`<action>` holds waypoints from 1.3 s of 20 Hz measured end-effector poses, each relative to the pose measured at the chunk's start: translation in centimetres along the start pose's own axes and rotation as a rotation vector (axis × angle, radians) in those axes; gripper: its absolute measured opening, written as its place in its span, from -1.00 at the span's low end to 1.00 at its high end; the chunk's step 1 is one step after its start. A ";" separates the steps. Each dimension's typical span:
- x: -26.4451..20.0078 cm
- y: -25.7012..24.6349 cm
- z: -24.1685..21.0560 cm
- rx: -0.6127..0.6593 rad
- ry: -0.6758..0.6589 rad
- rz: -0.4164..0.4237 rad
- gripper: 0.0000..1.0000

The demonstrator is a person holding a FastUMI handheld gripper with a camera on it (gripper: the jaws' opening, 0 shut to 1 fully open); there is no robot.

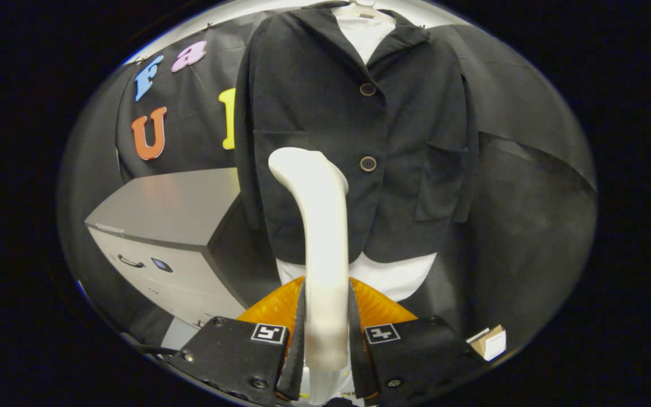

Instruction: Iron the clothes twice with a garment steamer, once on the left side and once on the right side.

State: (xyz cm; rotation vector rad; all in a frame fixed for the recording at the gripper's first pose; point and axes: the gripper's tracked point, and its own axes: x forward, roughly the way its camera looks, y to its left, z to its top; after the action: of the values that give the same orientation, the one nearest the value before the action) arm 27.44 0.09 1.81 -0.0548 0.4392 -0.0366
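The gripper [325,322] clamps the white garment steamer [320,226], its head against the black jacket [314,102]. Lingering could wet one patch; a tilt might snag the lower button [368,164]

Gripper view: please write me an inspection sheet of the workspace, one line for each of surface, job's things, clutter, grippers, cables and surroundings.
Surface: grey cabinet beside the jacket, its top bare.
Job's things: dark jacket hangs on a hanger over a white shirt, two buttons closed; white garment steamer stands upright between the fingers, its head against the jacket's front, beside the lower button.
Clutter: small cardboard box low down, beside the gripper.
Grippers: gripper shut on the steamer's handle, both fingers pressing on it.
Cables: a thin dark line beside the gripper's body, too unclear to name.
Surroundings: black cloth wall behind the jacket.
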 end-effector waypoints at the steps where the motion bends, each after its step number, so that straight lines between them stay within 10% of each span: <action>1: 0.2 0.0 -0.4 -0.004 0.009 -0.001 -0.25; 15: 1.0 0.1 -4.0 0.031 0.093 0.036 -0.25; 26: -8.4 -9.4 3.5 0.204 -0.081 0.017 -0.25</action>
State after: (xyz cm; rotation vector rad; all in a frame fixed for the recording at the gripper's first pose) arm 21.06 -8.73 9.08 0.1474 0.3528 -0.0618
